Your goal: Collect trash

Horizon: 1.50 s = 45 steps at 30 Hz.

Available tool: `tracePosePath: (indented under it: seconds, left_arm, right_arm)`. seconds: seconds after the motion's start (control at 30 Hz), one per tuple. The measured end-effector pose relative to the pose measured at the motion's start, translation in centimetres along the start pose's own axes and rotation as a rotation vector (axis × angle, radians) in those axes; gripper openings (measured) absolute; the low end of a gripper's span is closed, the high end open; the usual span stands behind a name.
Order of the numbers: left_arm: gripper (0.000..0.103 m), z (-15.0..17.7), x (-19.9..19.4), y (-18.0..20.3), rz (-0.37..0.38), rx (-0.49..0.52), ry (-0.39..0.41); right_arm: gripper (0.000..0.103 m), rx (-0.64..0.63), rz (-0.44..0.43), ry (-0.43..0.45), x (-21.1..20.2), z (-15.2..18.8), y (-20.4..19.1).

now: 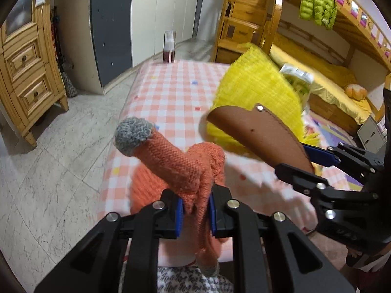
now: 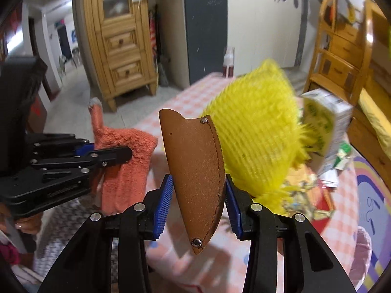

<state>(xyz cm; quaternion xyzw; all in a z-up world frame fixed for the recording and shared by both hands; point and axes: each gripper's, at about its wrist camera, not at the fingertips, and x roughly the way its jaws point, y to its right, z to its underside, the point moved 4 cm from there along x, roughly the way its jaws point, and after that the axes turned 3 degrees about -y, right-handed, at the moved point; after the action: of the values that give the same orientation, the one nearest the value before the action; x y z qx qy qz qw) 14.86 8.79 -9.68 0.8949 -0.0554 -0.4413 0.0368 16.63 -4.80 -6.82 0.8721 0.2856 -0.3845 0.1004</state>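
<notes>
A table under a pink checked cloth (image 1: 171, 92) fills the middle; its left edge drops to open marble floor (image 1: 61, 158) running far toward a grey door and a wooden cabinet (image 1: 24, 68). At right a bunk bed (image 1: 330, 73) crowds the table. A blurred yellow mesh bag (image 2: 256, 131) sits mid-table with a green-printed carton (image 2: 325, 127) beyond it; its print is unreadable. The left gripper (image 1: 195, 212), angled down at the near edge, pinches an orange knit glove (image 1: 180, 163). The right gripper (image 2: 198, 202), beside it and angled down, has pads spread on either side of a brown leather sheath (image 2: 195, 161); whether they press it I cannot tell.
</notes>
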Motion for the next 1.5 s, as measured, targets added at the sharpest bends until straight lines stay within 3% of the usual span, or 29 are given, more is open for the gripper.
tracePosePath:
  seconds: [0.37,0.6,0.8,1.17,1.4,1.5]
  left_arm:
    - [0.014,-1.4,-4.8,7.2,0.122,0.138,0.118]
    - [0.014,-2.2,-4.9,15.2,0.216,0.295,0.15]
    - [0.014,-1.9,-2.9,22.9,0.291,0.421,0.133]
    - [0.015,-0.6,2.8,35.9,0.389,0.609,0.065]
    - [0.015,-1.2,6.3,40.1,0.393,0.648,0.03]
    - [0.02,-1.9,7.0,41.5,0.395,0.654,0.035]
  right_arm:
    - [0.042,0.144,0.059,0.151,-8.8,1.5,3.2]
    - [0.043,0.271,0.212,0.22,-14.2,4.3,9.0]
    - [0.043,0.429,0.371,0.221,-17.6,9.6,15.0]
    - [0.043,0.711,0.558,0.16,-19.1,17.7,23.5]
    - [0.043,0.804,0.593,0.132,-17.8,20.6,27.8]
    - [0.044,0.829,0.594,0.139,-17.0,20.4,29.6]
